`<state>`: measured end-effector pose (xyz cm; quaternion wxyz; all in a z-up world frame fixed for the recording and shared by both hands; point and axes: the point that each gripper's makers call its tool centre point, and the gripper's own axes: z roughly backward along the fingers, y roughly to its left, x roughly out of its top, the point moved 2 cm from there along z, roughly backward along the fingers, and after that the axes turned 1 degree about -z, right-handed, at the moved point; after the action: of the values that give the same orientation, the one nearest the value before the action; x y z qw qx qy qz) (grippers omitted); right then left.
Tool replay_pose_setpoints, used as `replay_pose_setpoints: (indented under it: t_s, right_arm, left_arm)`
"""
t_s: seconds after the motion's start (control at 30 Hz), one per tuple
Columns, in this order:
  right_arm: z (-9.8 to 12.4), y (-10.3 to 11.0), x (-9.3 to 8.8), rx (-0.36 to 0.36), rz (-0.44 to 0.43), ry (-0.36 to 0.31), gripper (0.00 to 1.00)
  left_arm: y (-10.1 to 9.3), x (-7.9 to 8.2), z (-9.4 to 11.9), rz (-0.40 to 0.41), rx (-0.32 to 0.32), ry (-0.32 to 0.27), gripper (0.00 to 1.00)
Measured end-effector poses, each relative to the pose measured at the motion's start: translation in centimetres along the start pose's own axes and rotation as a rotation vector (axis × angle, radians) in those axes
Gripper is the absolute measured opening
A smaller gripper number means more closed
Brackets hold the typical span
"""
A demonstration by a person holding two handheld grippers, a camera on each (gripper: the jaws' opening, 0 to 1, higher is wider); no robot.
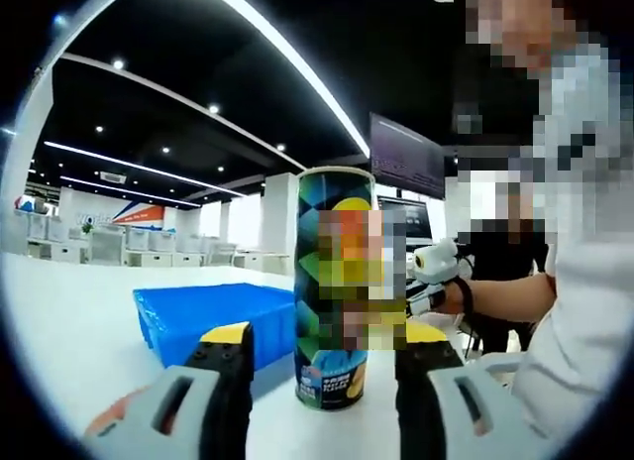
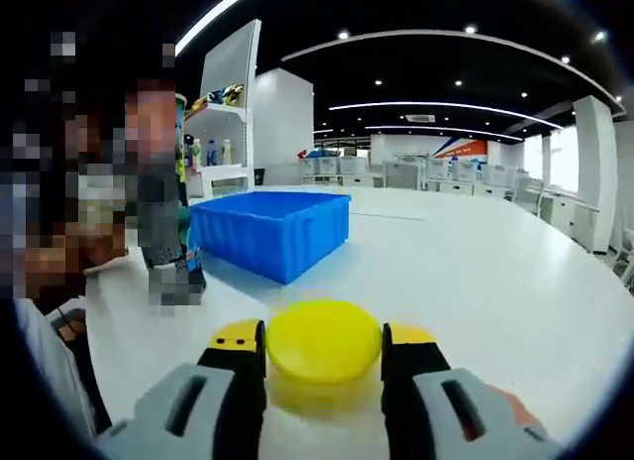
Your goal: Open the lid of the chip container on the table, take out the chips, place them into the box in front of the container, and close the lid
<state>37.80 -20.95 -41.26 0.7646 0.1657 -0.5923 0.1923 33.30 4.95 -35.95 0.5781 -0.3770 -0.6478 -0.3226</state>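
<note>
Left gripper view: the chip can [image 1: 337, 287] is seen standing upright on the white table [image 1: 69, 331], between the spread jaws of the left gripper [image 1: 322, 366], which flank its base; whether they touch it cannot be told. The blue box [image 1: 203, 316] sits just behind and beside the can.

In the right gripper view, the yellow lid [image 2: 324, 343] is clamped between the jaws of the right gripper [image 2: 324, 346], low over the table, with the blue box [image 2: 269, 230] farther off and the can partly hidden behind blurring at the left edge.

Risks are judged as follows. The tall, narrow can could be tipped if the left jaws are closed off-centre or one jaw nudges it first, and chips could be spilled on the table instead of into the box. The thin lid could be bent or popped out of the grip if squeezed too hard.

Counted: one can, one lid, one blue box, two grippers, one table.
</note>
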Motion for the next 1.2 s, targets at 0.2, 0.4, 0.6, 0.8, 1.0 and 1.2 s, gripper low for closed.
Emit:
replay_pose_setpoints:
  t_s: [0.2, 0.4, 0.6, 0.8, 1.0, 1.2]
  right_arm:
    - [0.4, 0.5, 3.7, 0.025, 0.03, -0.049, 0.47]
    - [0.5, 2.1, 8.4, 0.088, 0.09, -0.117, 0.47]
    - [0.6, 4.9, 13.7, 0.221, 0.068, -0.194, 0.47]
    - [0.4, 8.7, 17.7, 0.34, 0.123, -0.236, 0.47]
    - [-0.6, 12.0, 19.3, 0.435, 0.164, -0.229, 0.47]
    - [-1.4, 14.9, 19.6, 0.54, 0.161, -0.182, 0.47]
  left_arm:
    - [0.0, 0.2, 0.0, -0.004, 0.0, -0.003, 0.59]
    - [-0.2, 0.7, 0.3, -0.009, -0.003, -0.011, 0.59]
    - [0.1, 1.0, 0.6, -0.007, 0.013, -0.003, 0.59]
    - [0.2, 1.1, 0.9, 0.004, 0.024, 0.002, 0.59]
    - [0.0, 1.3, 0.9, 0.007, 0.022, 0.002, 0.56]
    - [-0.1, 1.3, 1.1, 0.001, 0.022, 0.009, 0.56]
